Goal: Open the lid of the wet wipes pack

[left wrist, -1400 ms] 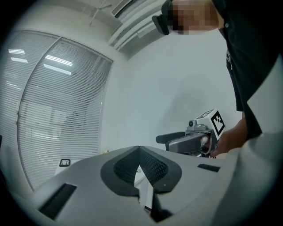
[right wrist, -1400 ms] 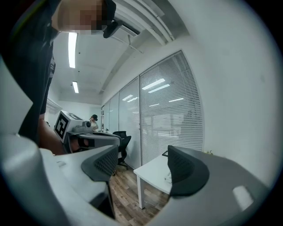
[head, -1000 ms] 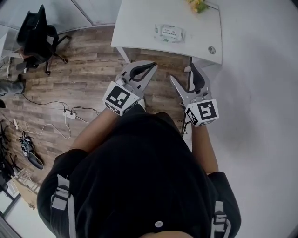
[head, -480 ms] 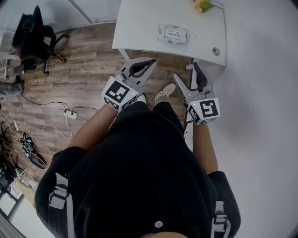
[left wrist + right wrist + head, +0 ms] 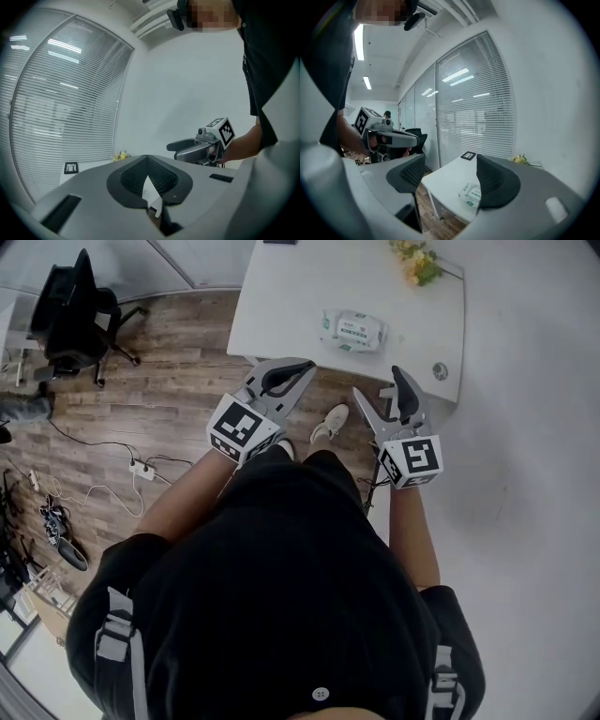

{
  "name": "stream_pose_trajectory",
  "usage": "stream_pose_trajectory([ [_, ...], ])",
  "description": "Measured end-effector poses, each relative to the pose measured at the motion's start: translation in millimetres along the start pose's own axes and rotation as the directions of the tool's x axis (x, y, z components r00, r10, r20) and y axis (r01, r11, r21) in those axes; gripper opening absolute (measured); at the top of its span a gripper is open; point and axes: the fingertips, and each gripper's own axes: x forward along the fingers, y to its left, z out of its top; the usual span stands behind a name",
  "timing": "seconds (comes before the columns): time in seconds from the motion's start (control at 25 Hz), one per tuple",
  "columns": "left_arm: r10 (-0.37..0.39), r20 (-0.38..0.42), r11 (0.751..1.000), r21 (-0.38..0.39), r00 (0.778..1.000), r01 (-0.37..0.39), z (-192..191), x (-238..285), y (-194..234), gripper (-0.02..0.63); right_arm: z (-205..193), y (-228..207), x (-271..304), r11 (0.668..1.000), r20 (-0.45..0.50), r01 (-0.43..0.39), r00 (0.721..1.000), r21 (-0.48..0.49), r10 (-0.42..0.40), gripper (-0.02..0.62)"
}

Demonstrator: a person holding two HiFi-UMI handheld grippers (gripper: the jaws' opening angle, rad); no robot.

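The wet wipes pack (image 5: 352, 331) lies flat on the white table (image 5: 281, 306), white with a green label and its lid down. In the right gripper view the pack (image 5: 471, 193) shows between the jaws, still well beyond them. My left gripper (image 5: 306, 366) hangs in the air short of the table's near edge, its jaws shut together on nothing. To its right, my right gripper (image 5: 378, 384) is held open and empty, pointing toward the pack. Each gripper view shows the other: the right gripper (image 5: 187, 151) and the left gripper (image 5: 412, 137).
Yellow flowers (image 5: 419, 263) sit at the table's far right corner and a round cable hole (image 5: 440, 371) at its near right corner. A small black frame (image 5: 468, 155) lies further back. A black office chair (image 5: 80, 310) and floor cables (image 5: 141, 468) are on the left. A white wall runs along the right.
The table and pack have slid lower and nearer in the head view as the person stepped toward them. Both grippers keep their poses, left shut and right open.
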Motion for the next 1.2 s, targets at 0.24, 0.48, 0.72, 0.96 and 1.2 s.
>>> stream_pose_trajectory([
  [0.24, 0.038, -0.034, 0.999, 0.022, 0.999, -0.037, 0.9, 45.8, 24.1, 0.005, -16.0, -43.8, 33.9, 0.999, -0.049, -0.053, 0.997, 0.007, 0.053, 0.353],
  [0.48, 0.074, -0.089, 0.997, 0.009, 0.993, -0.074, -13.1, 89.9, 46.9, 0.005, -39.5, -82.3, 65.1, 0.994, -0.116, -0.105, 0.988, 0.004, 0.105, 0.353],
  [0.72, 0.105, -0.215, 0.993, -0.034, 0.971, -0.115, -51.2, 131.8, 68.5, 0.005, -79.1, -118.6, 90.6, 0.988, -0.190, -0.150, 0.970, 0.034, 0.154, 0.353],
  [0.96, 0.124, -0.306, 0.983, -0.089, 0.944, -0.159, -78.7, 166.1, 88.6, 0.005, -118.8, -143.7, 111.3, 0.975, -0.260, -0.201, 0.940, 0.096, 0.220, 0.353],
  [1.2, 0.143, -0.383, 0.974, -0.108, 0.913, -0.198, -110.5, 195.8, 103.4, 0.005, -148.2, -159.5, 135.1, 0.962, -0.336, -0.264, 0.902, 0.071, 0.272, 0.351],
])
